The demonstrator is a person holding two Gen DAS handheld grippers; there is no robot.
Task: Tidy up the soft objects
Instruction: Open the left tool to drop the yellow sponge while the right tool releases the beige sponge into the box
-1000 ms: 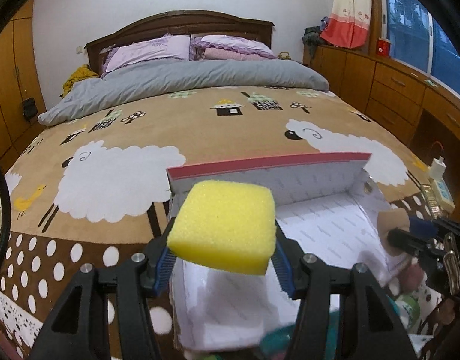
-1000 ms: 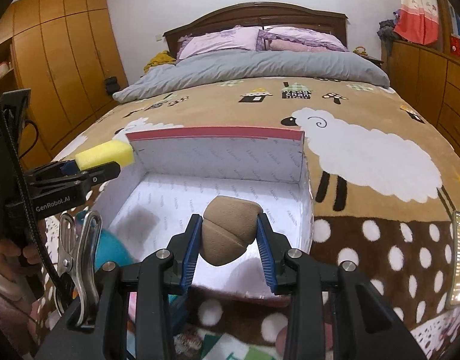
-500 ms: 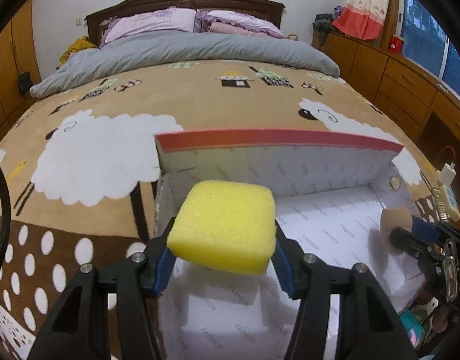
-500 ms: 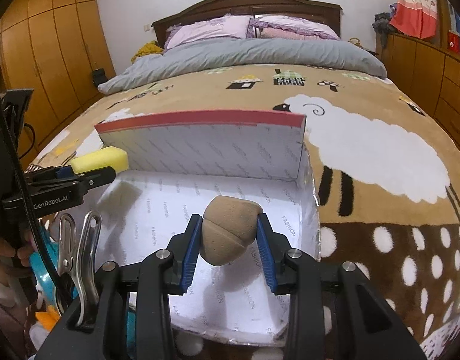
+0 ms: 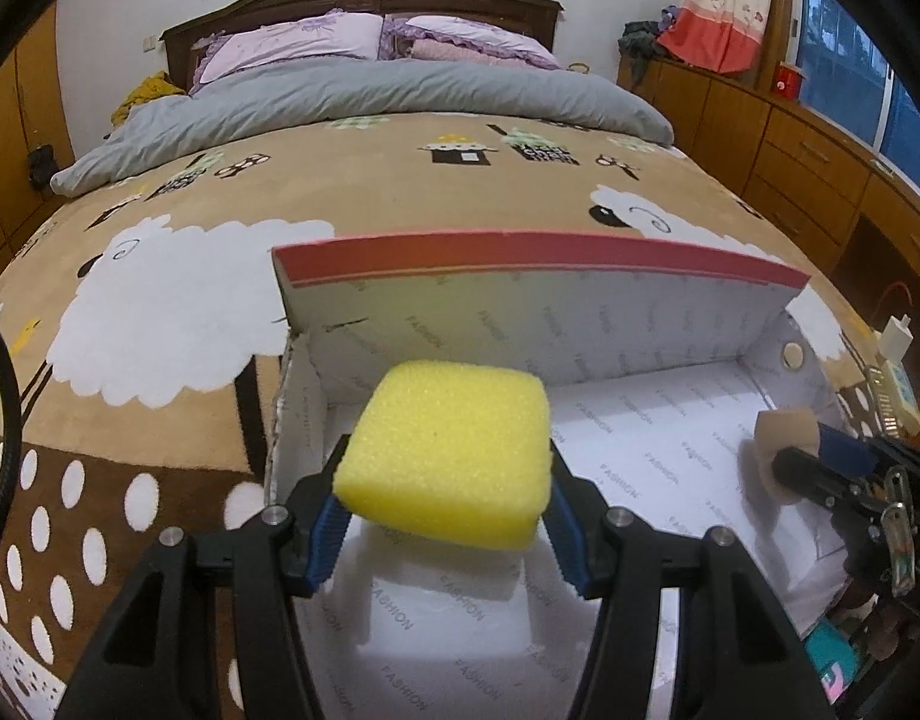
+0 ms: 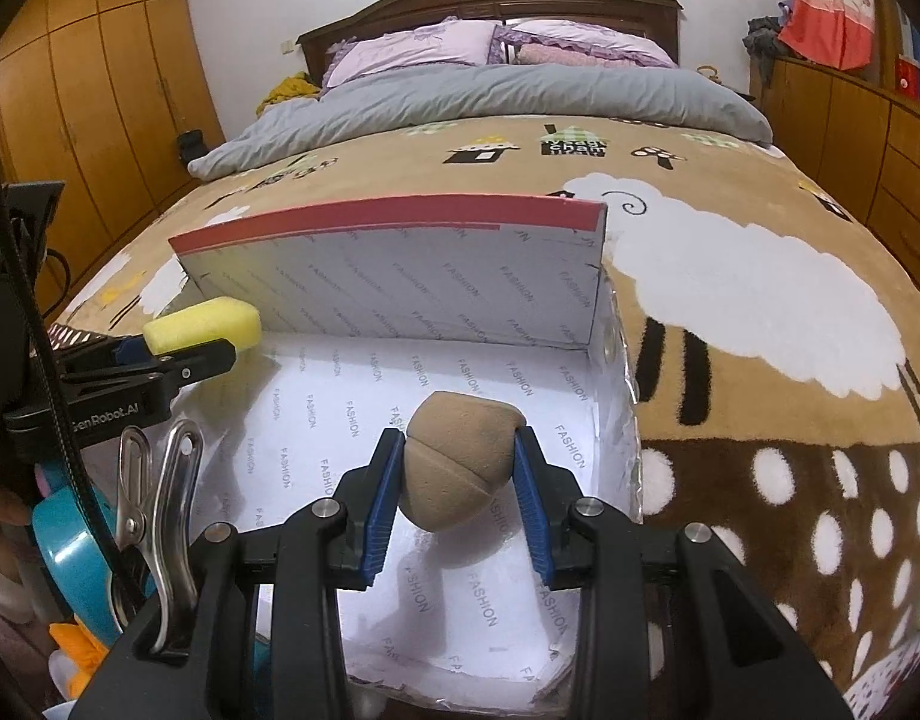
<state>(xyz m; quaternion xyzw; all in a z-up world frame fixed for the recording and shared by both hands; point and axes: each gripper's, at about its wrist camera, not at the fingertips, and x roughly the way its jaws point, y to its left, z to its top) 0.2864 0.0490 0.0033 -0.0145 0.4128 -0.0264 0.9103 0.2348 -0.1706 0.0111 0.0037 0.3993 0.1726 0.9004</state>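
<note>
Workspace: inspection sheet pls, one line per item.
Surface: bed under a sheep-print blanket.
Job's things: open white box on the bed; yellow sponge; tan puff.
Clutter: teal thing at the box's near left corner.
Grippers: left gripper shut on the sponge, right gripper shut on the puff, both over the box.
Cables: black cable at left edge.
Surroundings: pillows, wardrobe, drawers, window.
</note>
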